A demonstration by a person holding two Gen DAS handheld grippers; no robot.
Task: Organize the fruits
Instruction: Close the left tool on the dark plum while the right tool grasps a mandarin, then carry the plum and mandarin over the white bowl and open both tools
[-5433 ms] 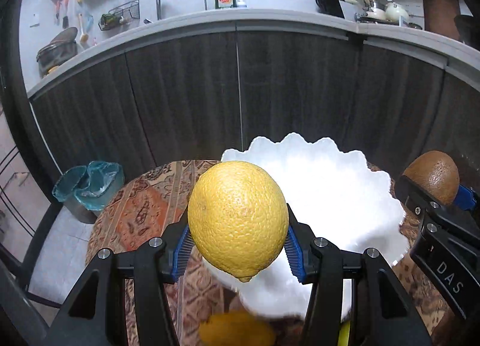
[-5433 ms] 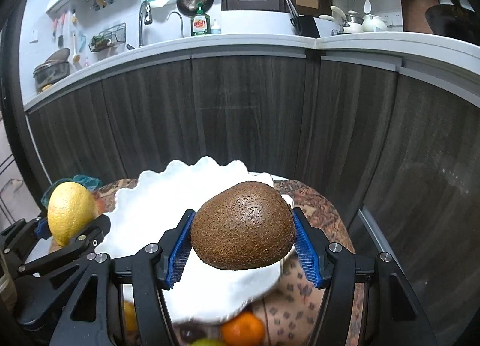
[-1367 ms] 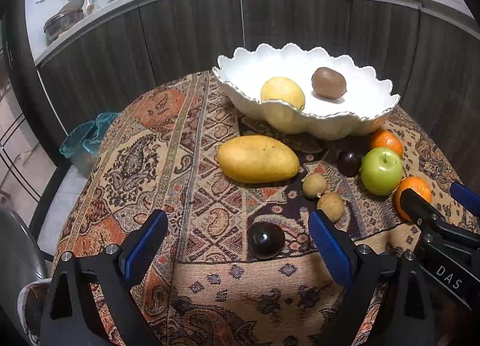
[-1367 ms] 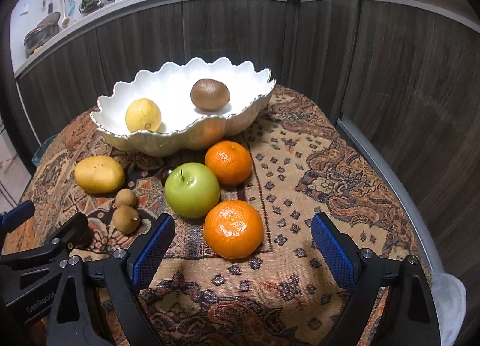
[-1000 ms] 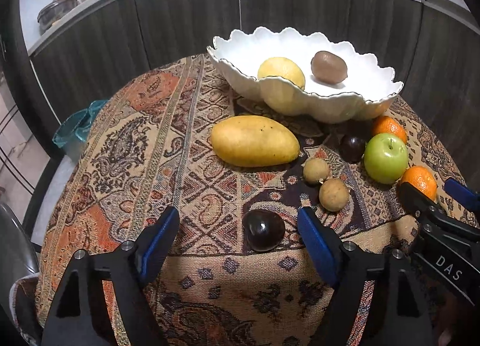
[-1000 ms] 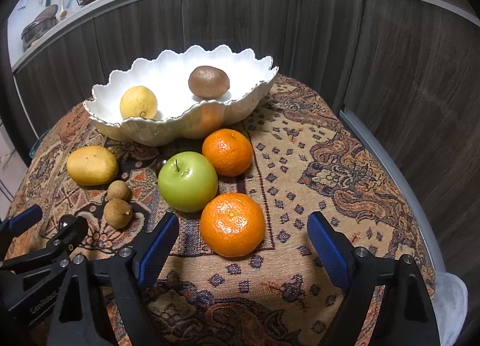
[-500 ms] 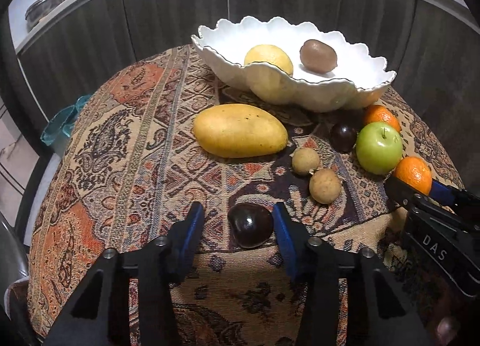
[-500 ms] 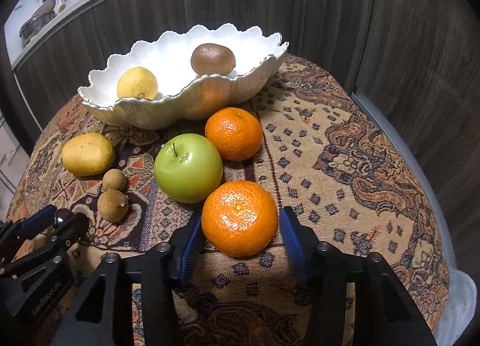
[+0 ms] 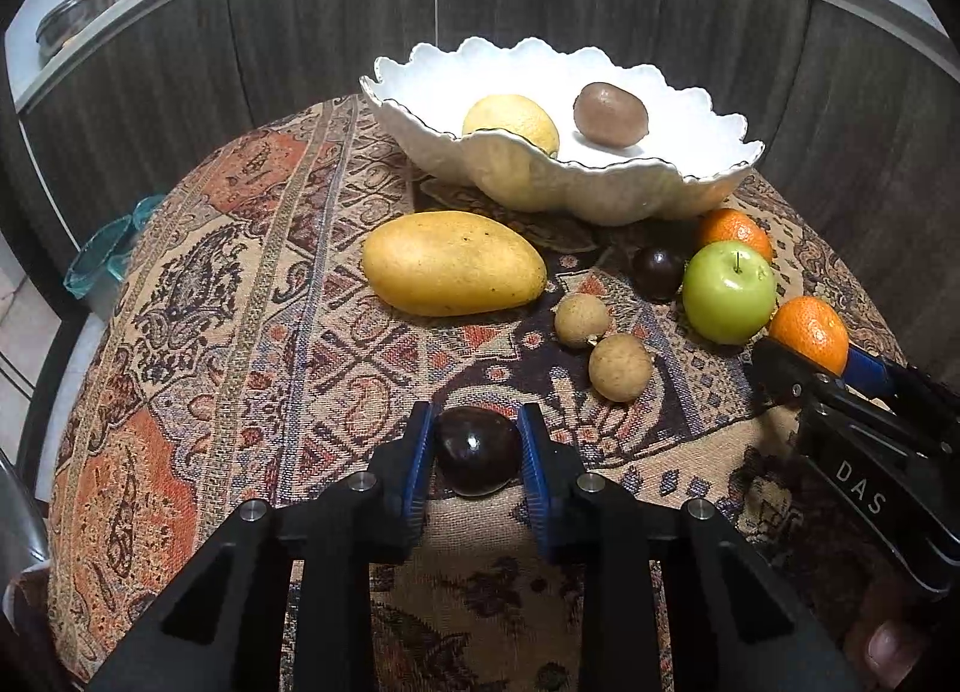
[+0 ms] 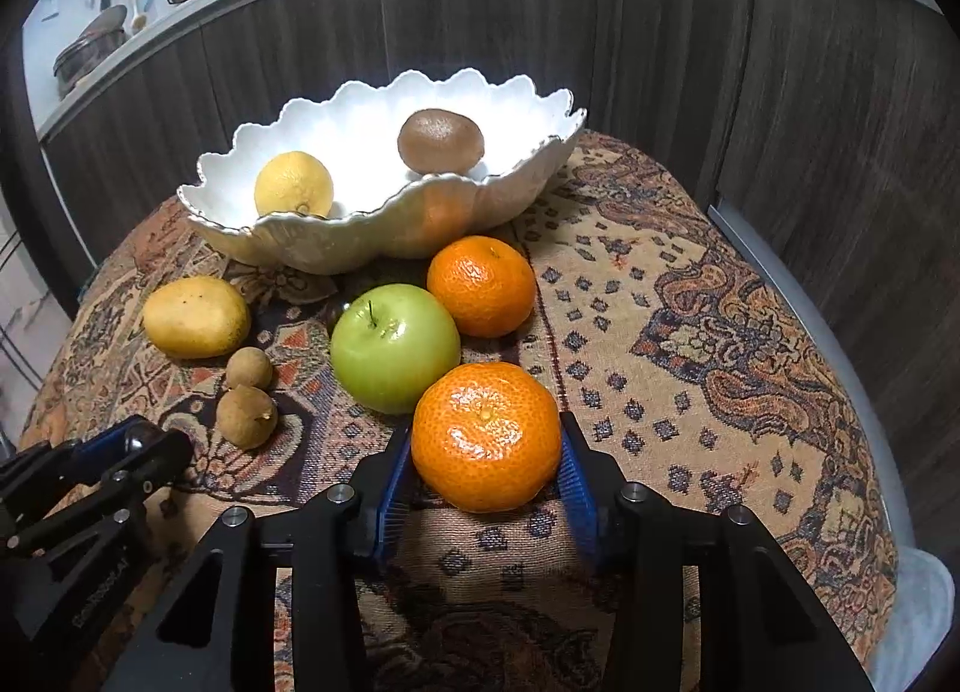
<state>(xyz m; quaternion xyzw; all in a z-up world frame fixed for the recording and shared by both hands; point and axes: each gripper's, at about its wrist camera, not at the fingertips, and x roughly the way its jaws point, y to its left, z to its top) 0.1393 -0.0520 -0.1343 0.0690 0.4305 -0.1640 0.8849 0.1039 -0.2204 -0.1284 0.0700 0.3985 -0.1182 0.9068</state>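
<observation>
A white scalloped bowl [image 9: 606,194] at the table's far side holds a lemon [image 9: 510,119] and a kiwi [image 9: 611,114]. My left gripper [image 9: 477,452] is shut on a dark plum [image 9: 477,449] that rests on the patterned cloth. My right gripper [image 10: 486,452] is shut on the near orange [image 10: 486,434], also on the cloth. Between them and the bowl lie a mango [image 9: 453,263], two small brown fruits [image 9: 619,367], a green apple [image 10: 393,353], a second orange [image 10: 482,284] and another dark plum [image 9: 659,273].
The round table [image 10: 750,332] carries a patterned cloth and drops off on all sides. Dark kitchen cabinets [image 9: 336,14] curve behind it under a white counter. A teal bin [image 9: 102,260] stands on the floor at the left.
Both grippers dropped the lemon and kiwi in the bowl, pulled back and came down. Over the last second the left jaws closed on the dark plum and the right jaws on the near orange.
</observation>
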